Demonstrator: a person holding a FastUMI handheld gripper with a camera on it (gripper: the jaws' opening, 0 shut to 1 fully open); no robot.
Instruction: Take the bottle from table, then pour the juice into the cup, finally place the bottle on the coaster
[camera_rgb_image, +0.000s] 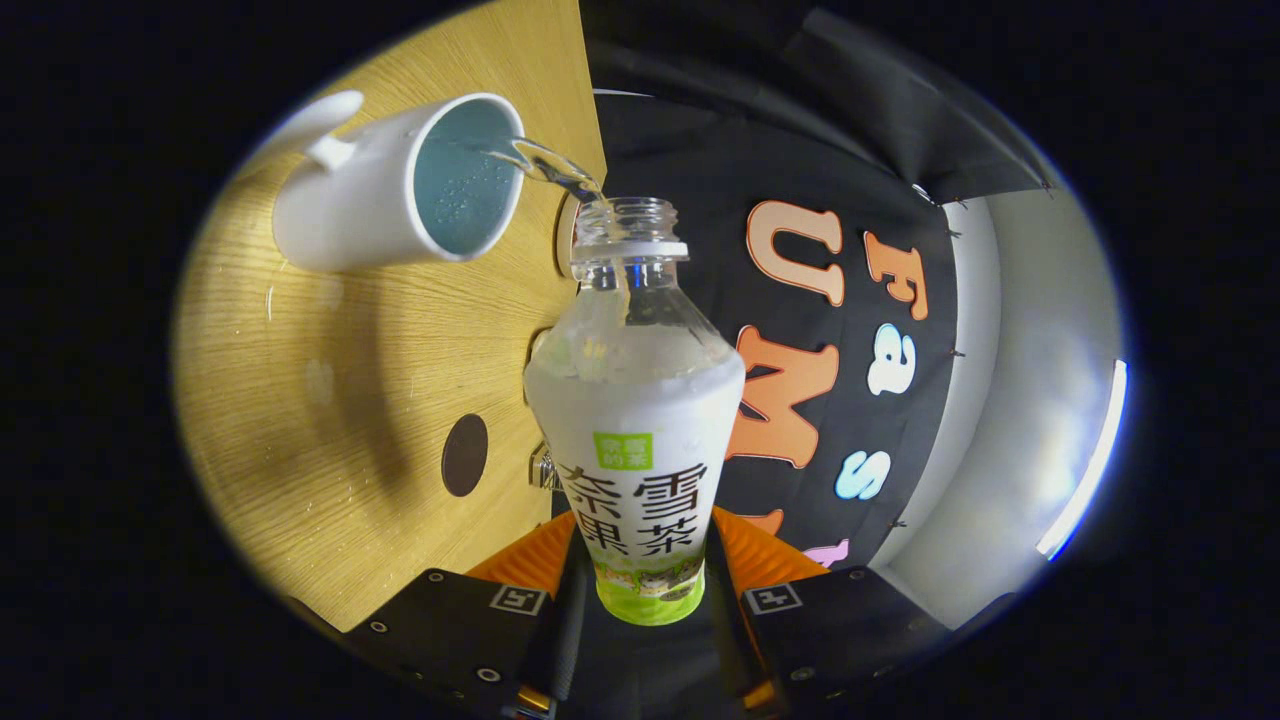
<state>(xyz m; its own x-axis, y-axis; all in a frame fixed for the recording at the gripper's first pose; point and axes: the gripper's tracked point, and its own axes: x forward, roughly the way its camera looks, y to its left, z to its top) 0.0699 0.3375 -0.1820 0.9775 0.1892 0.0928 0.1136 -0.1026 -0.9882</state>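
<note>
Clear liquid is seen running from the open neck of the bottle (634, 400) into the white cup (400, 185), so the pouring step is judged to be in hand. The bottle is clamped at its lower body by the jaws of the gripper (640, 590), one on each side, and is tipped so that its mouth is aimed at the cup, which is found at about 10 o'clock from the bottle neck, on the wooden tabletop (330, 400). A dark round coaster (465, 455) is seen on the tabletop at about 9 o'clock from the label. Next, the bottle is to be righted, the stream stopped, then carried to the coaster and set down upright.
</note>
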